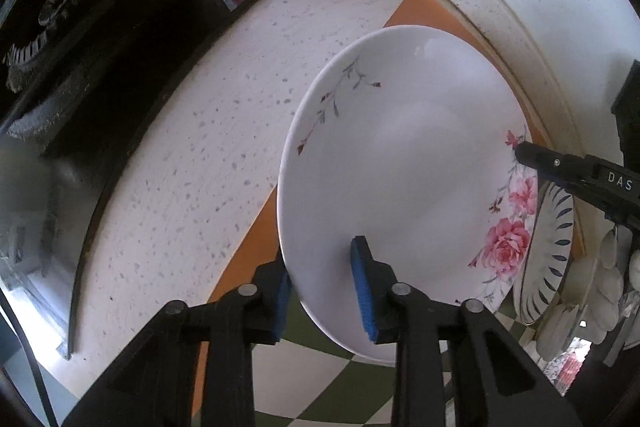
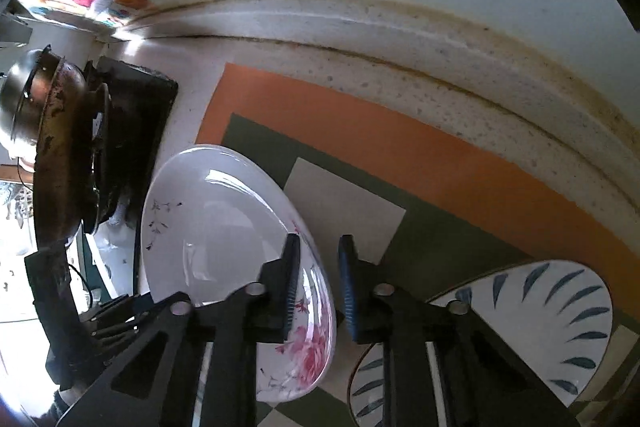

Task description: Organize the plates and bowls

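Now the left tongs (image 1: 326,291) pinch the rim of the rose plate (image 1: 400,167) and hold it tilted above the mat (image 2: 400,163) on the table (image 1: 192,155). The right tongs (image 2: 318,291) sit part open, one finger on each side of the plate's far rim, holding nothing. The plate could slip and crack. It could also bump the blue plate (image 2: 560,327) just beside it.

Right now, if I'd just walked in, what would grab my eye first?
Probably the white plate with pink roses, tilted above the orange-bordered checked mat with its rim between the left gripper pads. Next, the white dish with blue leaf strokes lying right of it, near the right gripper, whose jaws straddle the rose plate's far edge.
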`<action>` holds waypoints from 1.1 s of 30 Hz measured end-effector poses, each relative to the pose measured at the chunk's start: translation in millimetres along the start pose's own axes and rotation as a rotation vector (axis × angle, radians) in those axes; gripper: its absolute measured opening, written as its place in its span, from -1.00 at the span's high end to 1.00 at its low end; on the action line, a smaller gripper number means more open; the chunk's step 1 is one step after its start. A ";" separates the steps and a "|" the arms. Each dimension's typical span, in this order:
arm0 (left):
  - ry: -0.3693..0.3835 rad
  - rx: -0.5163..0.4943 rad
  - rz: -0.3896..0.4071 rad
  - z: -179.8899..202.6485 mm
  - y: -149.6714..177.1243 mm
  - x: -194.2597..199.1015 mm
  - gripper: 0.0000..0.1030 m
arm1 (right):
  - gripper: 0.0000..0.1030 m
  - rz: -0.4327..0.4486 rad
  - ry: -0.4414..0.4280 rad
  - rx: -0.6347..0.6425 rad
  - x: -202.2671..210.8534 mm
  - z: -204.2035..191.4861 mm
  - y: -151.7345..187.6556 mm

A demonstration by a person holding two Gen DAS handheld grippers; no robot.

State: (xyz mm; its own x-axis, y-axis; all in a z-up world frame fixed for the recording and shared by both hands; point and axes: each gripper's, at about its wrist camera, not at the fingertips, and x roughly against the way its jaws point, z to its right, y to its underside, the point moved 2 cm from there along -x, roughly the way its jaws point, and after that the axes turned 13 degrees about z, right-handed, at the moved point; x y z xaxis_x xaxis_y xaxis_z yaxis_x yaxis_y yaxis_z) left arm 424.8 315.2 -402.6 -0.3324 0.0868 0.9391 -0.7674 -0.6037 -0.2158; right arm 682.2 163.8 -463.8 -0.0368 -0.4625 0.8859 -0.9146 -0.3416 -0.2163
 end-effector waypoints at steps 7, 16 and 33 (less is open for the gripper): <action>0.002 -0.022 0.016 -0.6 -5.6 0.7 0.56 | 0.76 0.014 -0.005 0.017 -1.4 -2.3 3.5; 0.013 -0.062 0.033 18.0 2.1 19.5 0.56 | 0.81 0.046 0.004 0.016 21.6 -0.3 18.1; 0.066 -0.216 0.075 74.0 65.8 92.5 0.56 | 0.83 0.171 -0.011 -0.067 140.5 27.3 116.8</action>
State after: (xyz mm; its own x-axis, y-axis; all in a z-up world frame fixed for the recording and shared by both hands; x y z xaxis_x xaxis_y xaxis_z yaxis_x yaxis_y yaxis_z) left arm 384.1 224.9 -310.2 -0.4221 0.1040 0.9006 -0.8365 -0.4275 -0.3427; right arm 581.2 36.6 -375.8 -0.1899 -0.5182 0.8339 -0.9203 -0.2020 -0.3351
